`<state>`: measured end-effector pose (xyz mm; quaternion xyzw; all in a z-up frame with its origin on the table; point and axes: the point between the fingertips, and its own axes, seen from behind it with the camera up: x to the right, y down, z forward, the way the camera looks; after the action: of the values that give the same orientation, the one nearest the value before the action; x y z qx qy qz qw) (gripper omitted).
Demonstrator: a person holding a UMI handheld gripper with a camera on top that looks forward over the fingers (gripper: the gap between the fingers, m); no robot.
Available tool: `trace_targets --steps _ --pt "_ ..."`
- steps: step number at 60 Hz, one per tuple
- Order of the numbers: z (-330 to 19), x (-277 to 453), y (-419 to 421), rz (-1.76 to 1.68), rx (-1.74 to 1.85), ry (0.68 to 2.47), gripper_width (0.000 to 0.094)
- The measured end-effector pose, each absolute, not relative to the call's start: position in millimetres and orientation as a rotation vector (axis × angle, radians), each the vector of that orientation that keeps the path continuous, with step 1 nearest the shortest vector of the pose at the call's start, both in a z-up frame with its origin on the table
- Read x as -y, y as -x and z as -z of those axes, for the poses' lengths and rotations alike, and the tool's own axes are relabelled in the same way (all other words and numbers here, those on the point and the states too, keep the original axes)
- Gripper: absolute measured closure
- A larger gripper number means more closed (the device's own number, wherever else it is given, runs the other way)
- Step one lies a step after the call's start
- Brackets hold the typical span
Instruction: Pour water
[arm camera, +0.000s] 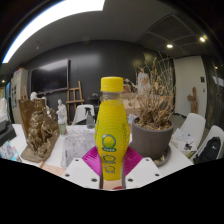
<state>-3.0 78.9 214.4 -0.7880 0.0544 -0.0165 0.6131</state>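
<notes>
A yellow bottle (113,130) with a yellow cap and a green logo stands upright between my gripper's (112,172) fingers. The pink pads press on its lower body from both sides, so the gripper is shut on it. The bottle's base is hidden between the fingers. A clear glass (76,146) stands just to the left of the bottle, beyond the left finger.
A grey pot with a dried plant (153,128) stands close on the right of the bottle. A brown carved figure (40,132) stands on the left on the white table (185,160). Small statues, an easel and white chairs stand further back.
</notes>
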Motion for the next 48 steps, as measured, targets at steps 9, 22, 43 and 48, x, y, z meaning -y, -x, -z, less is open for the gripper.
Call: trace_targets --steps 9,22,43,48 --pt "-134.8 -75.2 -22.4 0.052 -0.103 1.923 0.0692" --pt "-60.8 -66.3 -26.0 0.043 -0.089 2.014 0.0689" --pt "-59.8 -45.5 -25.7 0.042 -0.163 2.028 0.0104" --pt "-68.5 -26.5 -27.2 0.062 -0.200 2.043 0.0068"
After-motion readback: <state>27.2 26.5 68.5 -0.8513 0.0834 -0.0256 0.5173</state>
